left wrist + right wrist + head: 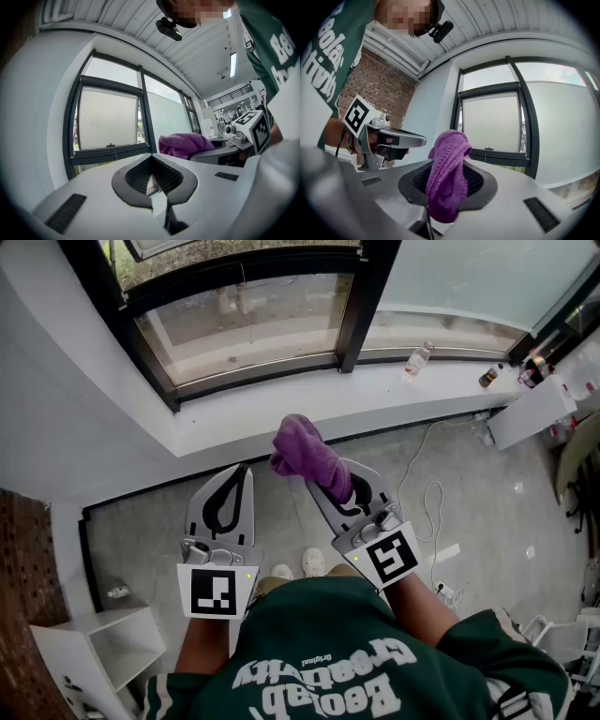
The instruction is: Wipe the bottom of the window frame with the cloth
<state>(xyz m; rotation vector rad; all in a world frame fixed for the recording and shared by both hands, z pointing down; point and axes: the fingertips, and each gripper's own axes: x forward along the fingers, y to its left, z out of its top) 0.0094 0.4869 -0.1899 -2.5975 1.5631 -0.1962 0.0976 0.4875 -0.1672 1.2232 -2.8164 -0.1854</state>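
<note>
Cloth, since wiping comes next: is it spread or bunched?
Bunched: the cloth is a crumpled wad pinched in the right gripper, not spread.

Right tool [449, 183]: jaws pressed together on the purple cloth [449, 159]. The cloth bunches up above the jaws and sags down in front of them. Beyond it is a window frame [501, 157], dark, around a pale pane. The left tool [415, 139] is near the cloth and not touching it, its marker cube [358, 117] turned to the camera. Brick wall [389, 86] behind. Green shirt [326, 56] at the upper edge.
</note>
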